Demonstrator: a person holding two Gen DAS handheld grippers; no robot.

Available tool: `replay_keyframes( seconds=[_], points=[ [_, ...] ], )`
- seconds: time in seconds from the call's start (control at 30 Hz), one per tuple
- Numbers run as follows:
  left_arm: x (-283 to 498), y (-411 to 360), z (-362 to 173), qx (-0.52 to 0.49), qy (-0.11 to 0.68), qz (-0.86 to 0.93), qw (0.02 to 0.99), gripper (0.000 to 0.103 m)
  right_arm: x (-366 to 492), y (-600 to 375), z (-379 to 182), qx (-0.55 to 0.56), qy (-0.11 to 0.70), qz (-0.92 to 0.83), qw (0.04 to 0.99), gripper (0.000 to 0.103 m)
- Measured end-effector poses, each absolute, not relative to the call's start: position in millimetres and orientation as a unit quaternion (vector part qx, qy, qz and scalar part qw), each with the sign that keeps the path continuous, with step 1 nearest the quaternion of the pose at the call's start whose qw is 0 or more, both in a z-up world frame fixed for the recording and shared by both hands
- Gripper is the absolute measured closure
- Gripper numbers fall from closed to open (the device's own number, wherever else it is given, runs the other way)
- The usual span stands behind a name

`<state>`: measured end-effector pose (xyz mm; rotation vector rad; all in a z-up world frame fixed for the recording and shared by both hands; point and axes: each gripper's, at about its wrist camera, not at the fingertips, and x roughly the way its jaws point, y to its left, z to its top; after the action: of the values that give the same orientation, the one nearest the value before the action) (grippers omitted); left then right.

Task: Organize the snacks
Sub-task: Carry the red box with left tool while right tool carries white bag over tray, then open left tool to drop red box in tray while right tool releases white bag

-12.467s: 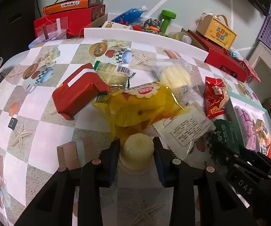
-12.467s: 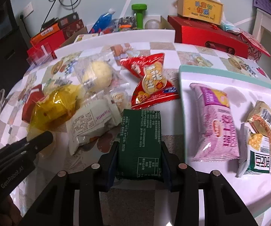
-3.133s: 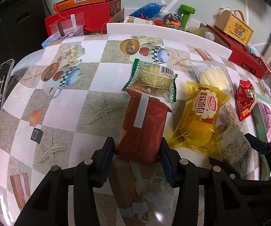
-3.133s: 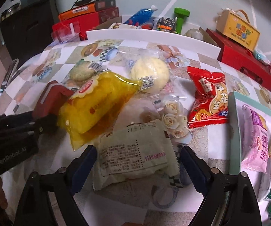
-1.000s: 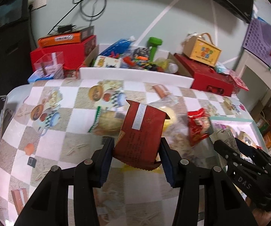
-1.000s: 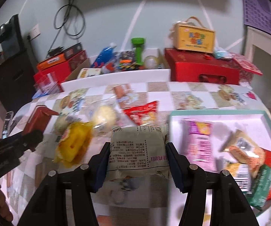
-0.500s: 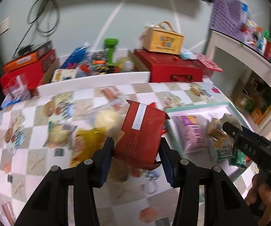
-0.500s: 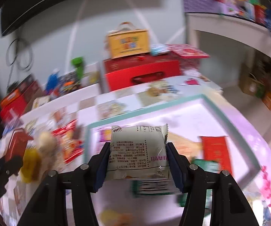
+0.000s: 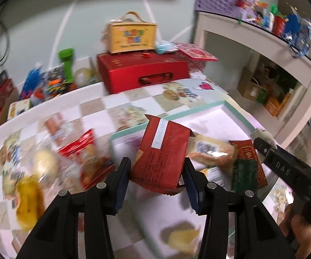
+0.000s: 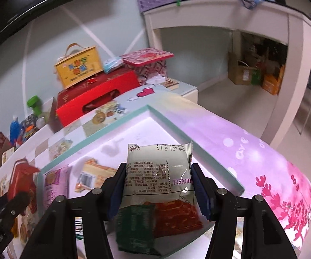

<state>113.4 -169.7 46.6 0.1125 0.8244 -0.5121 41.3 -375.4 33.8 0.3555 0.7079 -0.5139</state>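
Observation:
My left gripper is shut on a dark red snack packet with a white date label, held in the air over the near left part of the white tray with the teal rim. My right gripper is shut on a pale grey-white snack bag printed with black text, above the tray. Under it lie a dark green packet and a red packet. In the tray are also a purple packet and a tan packet.
Left of the tray, loose snacks lie on the checkered tablecloth: a red bag, a pale bun, a yellow bag. Red gift boxes and a yellow carry box stand at the back. A white shelf unit is to the right.
Both grippers swung right with their packets, from over the loose snack pile to over the tray. The grips have not changed.

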Motion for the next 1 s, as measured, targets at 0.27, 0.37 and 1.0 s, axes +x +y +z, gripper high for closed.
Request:
replay_keyframes(
  seconds=[0.27, 0.37, 1.0],
  points=[
    [131, -208, 36, 0.071, 0.410, -0.264, 0.870, 0.053, 42, -382, 25, 0.185, 0.342, -0.238, 0.890, 0.042],
    [137, -216, 31, 0.078, 0.416, -0.263, 0.867, 0.053, 45, -380, 24, 0.182, 0.342, -0.224, 0.894, 0.037],
    [145, -175, 27, 0.060, 0.425, -0.144, 0.891, 0.007, 57, -367, 18, 0.157, 0.380, -0.209, 0.887, 0.000]
  ],
)
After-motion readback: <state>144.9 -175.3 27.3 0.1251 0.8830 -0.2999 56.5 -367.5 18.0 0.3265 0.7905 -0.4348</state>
